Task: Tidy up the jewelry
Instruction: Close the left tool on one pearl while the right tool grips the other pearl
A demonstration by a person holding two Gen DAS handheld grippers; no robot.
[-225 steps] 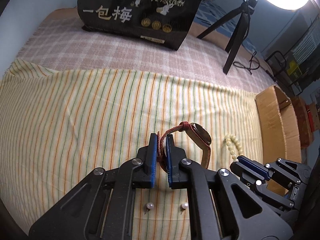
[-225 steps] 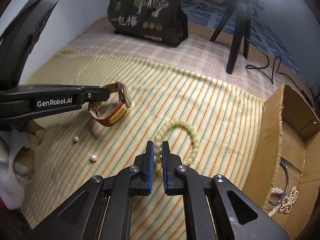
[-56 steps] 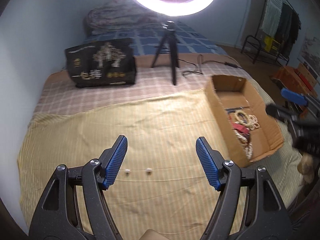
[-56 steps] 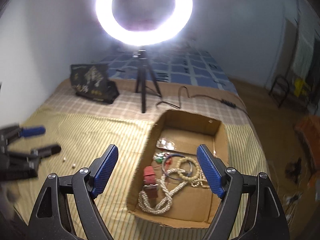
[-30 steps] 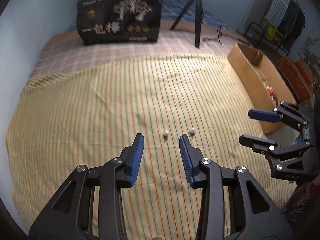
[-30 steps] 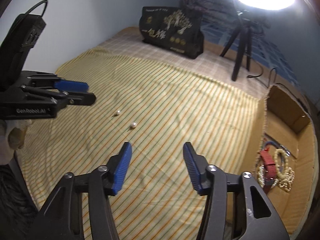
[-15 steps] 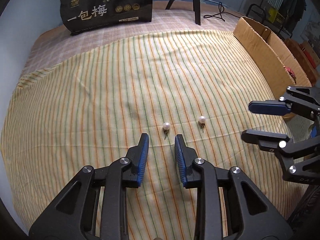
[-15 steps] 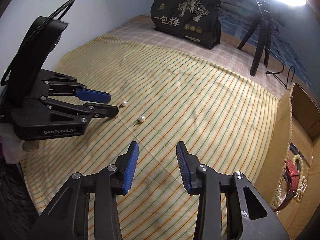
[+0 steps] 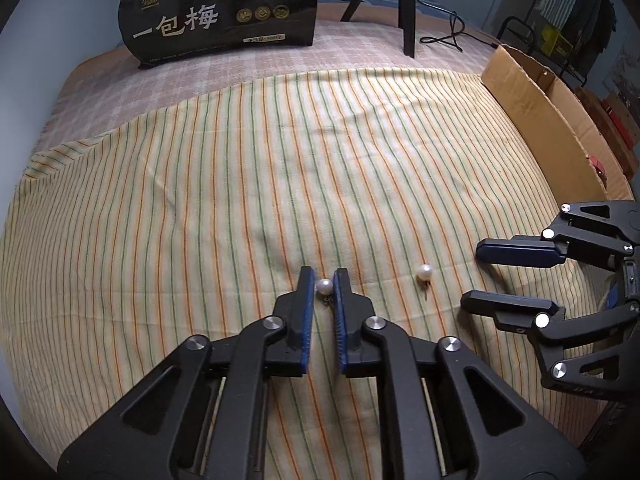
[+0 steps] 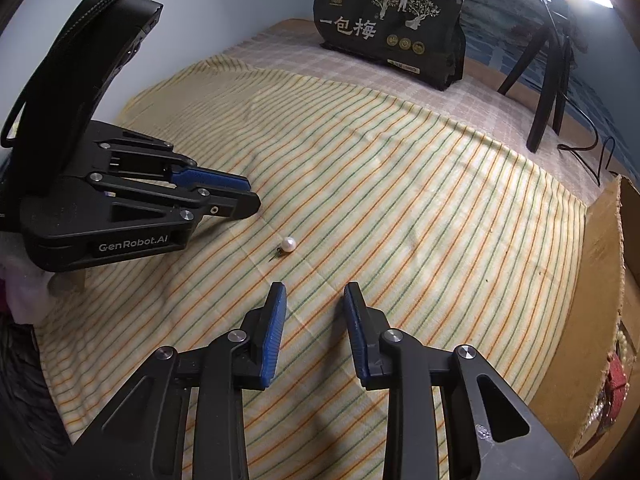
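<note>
Since a moment ago my left gripper (image 9: 322, 286) has narrowed around one pearl earring (image 9: 323, 286) without visibly clamping it, my right gripper (image 10: 314, 304) gapes short of the other pearl earring (image 10: 289, 244), both remaining for the cardboard box (image 9: 536, 110)

Open striped cloth (image 9: 224, 184) stretches ahead of both my grippers, flat and bare up to the black snack bag (image 9: 220, 4) and tripod legs (image 9: 404, 8) at the bed's far edge. My left gripper (image 9: 321, 280) brackets one pearl stud (image 9: 323, 286), narrow jaws leaving slim margin. The second stud (image 10: 289, 244) lies in free cloth between my two tools. A cardboard box wall (image 10: 600, 280) blocks my right gripper's (image 10: 314, 300) outer side.
</note>
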